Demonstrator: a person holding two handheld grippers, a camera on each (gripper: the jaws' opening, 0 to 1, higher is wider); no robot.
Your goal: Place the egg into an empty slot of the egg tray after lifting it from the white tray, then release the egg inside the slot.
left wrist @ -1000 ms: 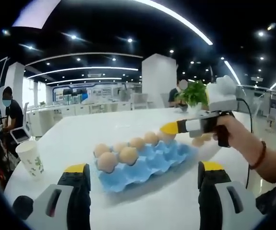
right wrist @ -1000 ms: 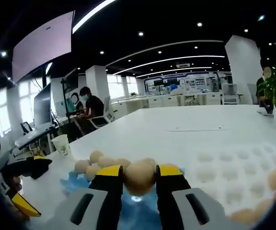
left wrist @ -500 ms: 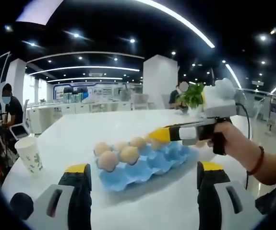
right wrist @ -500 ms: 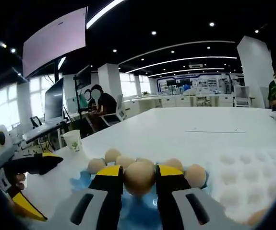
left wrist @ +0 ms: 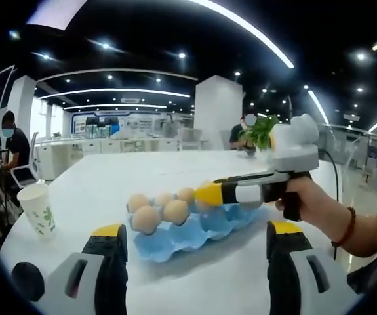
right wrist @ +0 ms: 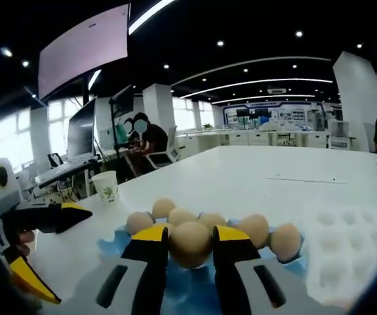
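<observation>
1. The right claw [right wrist: 190, 244], with black jaws and yellow tips, pinched a pale brown egg [right wrist: 190, 243] between its pads, so the task's thing sat in the grip itself, above the near part of the moulded blue egg tray [right wrist: 119, 241].
2. Beyond the held egg, other brown eggs [right wrist: 208, 223] stood in the tray's slots in a row across the right gripper view; blue tray showed directly beneath the jaws, though I could not tell whether that slot was empty.
3. In the left gripper view the right claw [left wrist: 208, 193] reached in from the right, its long axis roughly level along the tray's far rows, yellow tip among the eggs [left wrist: 164, 211] there.
4. The left claw [left wrist: 195, 262] was spread wide with nothing between its jaws, near the tray's front edge; the right claw was plainly the nearer one to the slots.
5. The coming move looked to be a short lowering, with little room sideways because neighbouring eggs lay just beside the held one.
6. The white dimpled tray [right wrist: 358, 243] lay to the right of the right claw on the white surface [right wrist: 254, 177], and a paper cup [right wrist: 105, 186] stood well off to its left.
</observation>
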